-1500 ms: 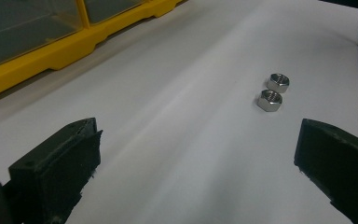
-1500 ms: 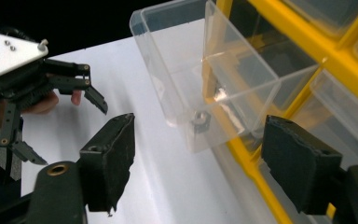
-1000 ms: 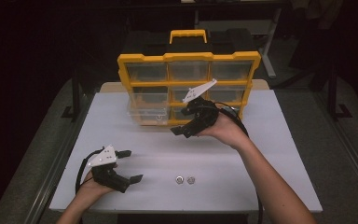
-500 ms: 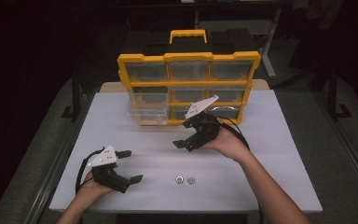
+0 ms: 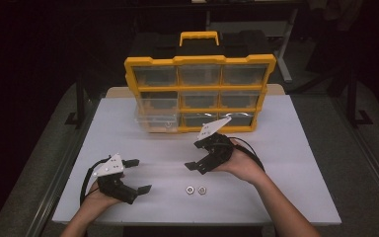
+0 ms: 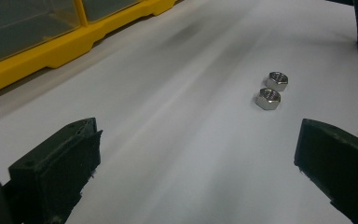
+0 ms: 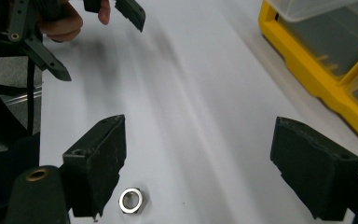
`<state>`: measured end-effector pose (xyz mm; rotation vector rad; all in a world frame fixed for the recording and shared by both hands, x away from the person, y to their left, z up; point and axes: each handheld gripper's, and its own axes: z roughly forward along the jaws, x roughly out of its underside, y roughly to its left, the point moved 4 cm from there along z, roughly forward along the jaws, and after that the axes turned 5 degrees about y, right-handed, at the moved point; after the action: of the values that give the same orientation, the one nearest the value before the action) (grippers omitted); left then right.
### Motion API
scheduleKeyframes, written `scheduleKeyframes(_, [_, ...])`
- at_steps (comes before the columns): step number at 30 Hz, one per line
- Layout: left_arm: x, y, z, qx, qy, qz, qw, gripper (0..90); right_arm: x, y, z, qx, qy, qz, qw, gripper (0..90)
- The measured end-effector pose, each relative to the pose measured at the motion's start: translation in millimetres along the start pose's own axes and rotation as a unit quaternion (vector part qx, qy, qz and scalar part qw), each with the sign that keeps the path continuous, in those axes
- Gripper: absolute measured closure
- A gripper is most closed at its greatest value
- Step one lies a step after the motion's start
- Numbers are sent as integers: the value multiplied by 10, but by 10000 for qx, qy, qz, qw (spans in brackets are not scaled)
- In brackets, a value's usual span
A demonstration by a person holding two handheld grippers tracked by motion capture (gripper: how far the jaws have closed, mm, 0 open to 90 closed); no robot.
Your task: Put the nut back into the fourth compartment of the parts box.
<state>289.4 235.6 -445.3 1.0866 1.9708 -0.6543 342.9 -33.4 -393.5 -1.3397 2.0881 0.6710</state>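
Right claw [image 5: 201, 157] spread wide and empty above two hex nuts [image 5: 195, 190] lying on the counter [image 5: 301, 163] at its 6 o'clock (left claw [image 5: 135, 175] idle, released): best to centre one nut between the jaws before pinching.

A workshop or lab bench, dimly lit: a plain white tabletop [image 5: 296, 148] carries a yellow-framed parts organiser [image 5: 200, 94] with clear small drawers, two loose steel hex nuts [image 5: 195, 189] lie in front of it, and dark metal frames stand behind the organiser.
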Motion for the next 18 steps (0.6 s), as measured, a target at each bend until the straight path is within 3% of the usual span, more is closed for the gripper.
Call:
scheduleKeyframes(5, [2,-3,-3,-4,4,-18,10000,4,89,68,59,-108,60,48,9999,182])
scheduleKeyframes(6, [1,-3,-4,-3,0,-26,10000,4,107,62,70,-81,84,-36,9999,185])
scheduleKeyframes(7, [4,2,-8,-8,24,6,10000,4,122,90,83,-126,81,42,9999,186])
scheduleKeyframes(10, [3,3,-11,-12,34,29,10000,4,173,103,124,-97,126,-69,9999,195])
scheduleKeyframes(13, [4,-5,-9,-2,41,36,10000,4,203,143,154,-182,131,13,9997,214])
scheduleKeyframes(15, [4,0,-13,-14,37,49,10000,4,232,143,182,-145,167,-125,9997,227])
scheduleKeyframes(18, [7,9,-15,-23,38,42,10000,4,261,172,222,-235,220,-107,9994,266])
